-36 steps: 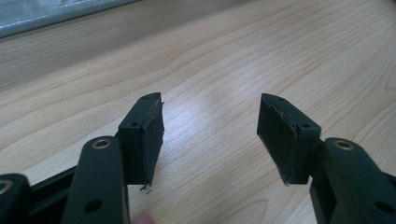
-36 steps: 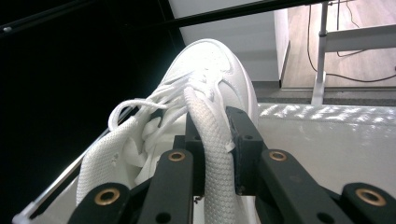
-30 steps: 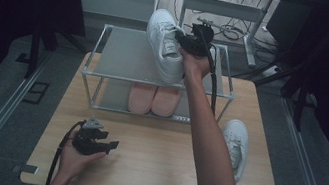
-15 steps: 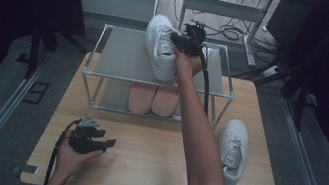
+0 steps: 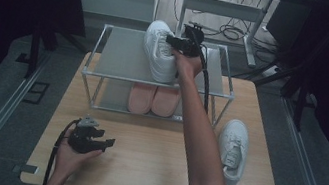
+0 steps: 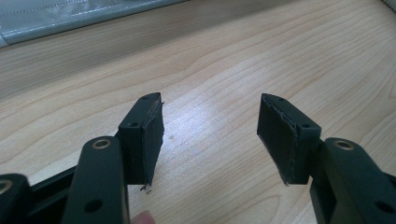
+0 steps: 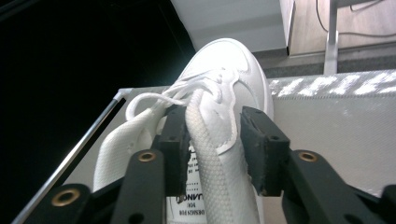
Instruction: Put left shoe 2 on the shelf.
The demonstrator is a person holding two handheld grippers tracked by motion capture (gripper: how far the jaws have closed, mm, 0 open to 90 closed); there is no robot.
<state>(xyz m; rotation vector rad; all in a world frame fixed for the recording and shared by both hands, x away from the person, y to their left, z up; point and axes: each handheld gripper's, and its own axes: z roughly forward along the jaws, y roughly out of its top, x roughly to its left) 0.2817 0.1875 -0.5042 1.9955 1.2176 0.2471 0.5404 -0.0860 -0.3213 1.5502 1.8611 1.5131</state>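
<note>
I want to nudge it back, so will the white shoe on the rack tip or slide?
The shoe sits flat on its sole, so it likely slides rather than tips. Its mesh collar looks soft and may buckle when pinched. The rack top looks smooth.

My right gripper (image 7: 212, 140) now sits lower on the rack's top shelf (image 5: 122, 57) — its jaws have just been opening, the white sneaker's (image 5: 159, 51) collar wall slack between them, toe toward twelve o'clock.

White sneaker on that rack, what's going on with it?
A person's right gripper has set the white sneaker on the top shelf of the shoe rack. Its jaws have just been opening, with the sneaker's collar between them. The second white sneaker waits on the table. The left gripper rests open.
</note>
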